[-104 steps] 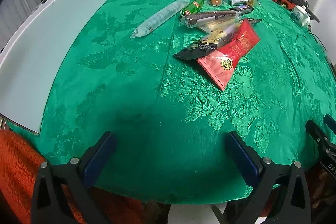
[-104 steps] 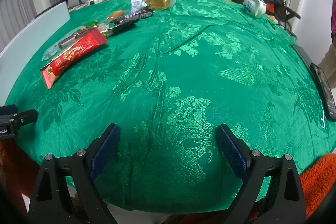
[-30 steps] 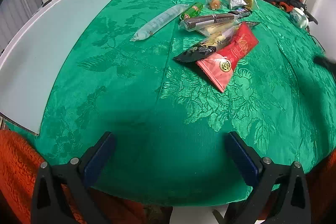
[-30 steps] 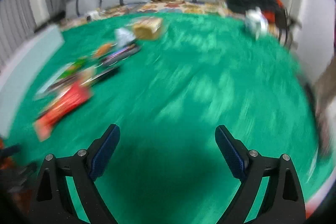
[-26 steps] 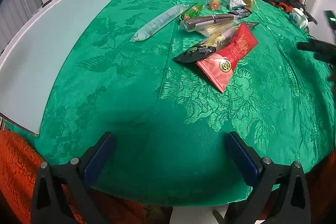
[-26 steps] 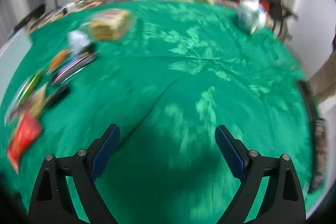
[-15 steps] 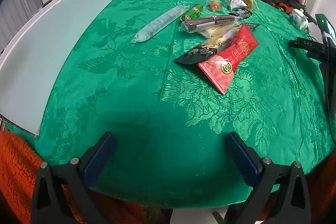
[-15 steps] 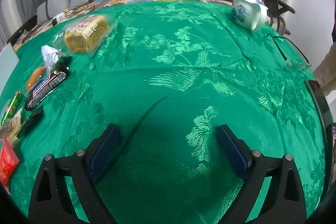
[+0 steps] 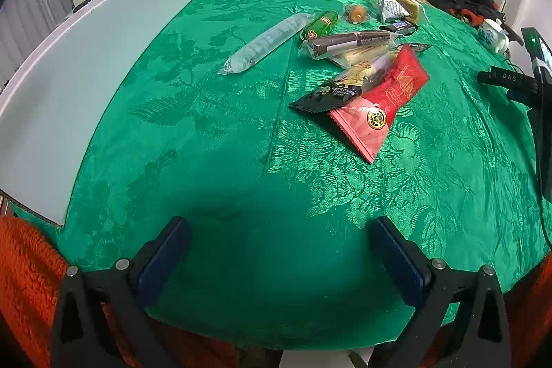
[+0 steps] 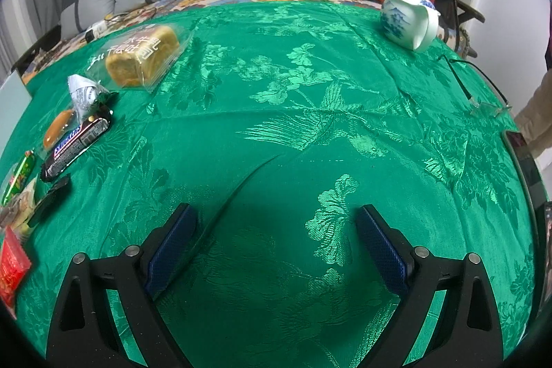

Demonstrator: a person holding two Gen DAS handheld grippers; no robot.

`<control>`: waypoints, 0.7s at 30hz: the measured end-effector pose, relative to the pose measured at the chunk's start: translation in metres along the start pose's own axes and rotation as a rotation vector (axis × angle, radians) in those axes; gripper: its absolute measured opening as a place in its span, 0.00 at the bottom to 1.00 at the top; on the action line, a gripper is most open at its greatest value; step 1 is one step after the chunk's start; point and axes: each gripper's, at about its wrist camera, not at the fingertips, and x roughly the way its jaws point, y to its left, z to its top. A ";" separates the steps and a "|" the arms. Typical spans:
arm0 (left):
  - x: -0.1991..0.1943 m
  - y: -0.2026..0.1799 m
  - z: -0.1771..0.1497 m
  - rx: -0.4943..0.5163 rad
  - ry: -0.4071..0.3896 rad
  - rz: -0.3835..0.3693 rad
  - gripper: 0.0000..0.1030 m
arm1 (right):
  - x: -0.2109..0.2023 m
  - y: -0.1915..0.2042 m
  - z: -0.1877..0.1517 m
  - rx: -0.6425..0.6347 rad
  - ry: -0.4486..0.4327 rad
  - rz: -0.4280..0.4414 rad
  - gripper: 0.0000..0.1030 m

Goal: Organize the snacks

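— On the counter (image 9: 214, 161), under its green cloth, where do the snacks sit?

— Mostly in 1 loose heap on the far half, seen from the left wrist. A red packet (image 9: 383, 102) lies nearest, with a black wrapper (image 9: 331, 92) overlapping its left edge. Behind them sit a brown bar (image 9: 348, 42), a green tube (image 9: 319, 25) and a long clear sleeve (image 9: 265, 43) angled off to the left.

— And the left claw (image 9: 279, 256)?

— Released, spread wide, with nothing between its blue pads (image 9: 162, 256). It hangs over bare cloth at the near edge, well apart from the heap.

— The right claw (image 10: 276, 247)?

— Also spread wide and holding nothing. It hovers over the cloth beside a raised crease, with the snacks off to its left.

— What does the right wrist view show there?

— A Snickers bar (image 10: 76, 143), an orange sweet (image 10: 57, 128) just beside it, a silver packet (image 10: 82, 93), and a bagged bread loaf (image 10: 143, 59) farther back. A white teapot (image 10: 408, 19) stands far right, well apart from all of them.

— Anything else?

— A pale board (image 9: 79, 81) lies along the left side of the counter.
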 end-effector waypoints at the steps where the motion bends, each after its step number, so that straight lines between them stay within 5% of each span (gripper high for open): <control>1: 0.000 0.000 0.000 0.000 0.000 0.000 1.00 | 0.000 -0.001 0.000 0.000 0.000 0.000 0.94; 21: 0.001 -0.001 0.000 -0.013 0.001 0.010 1.00 | 0.000 -0.001 0.000 0.000 0.000 0.001 0.94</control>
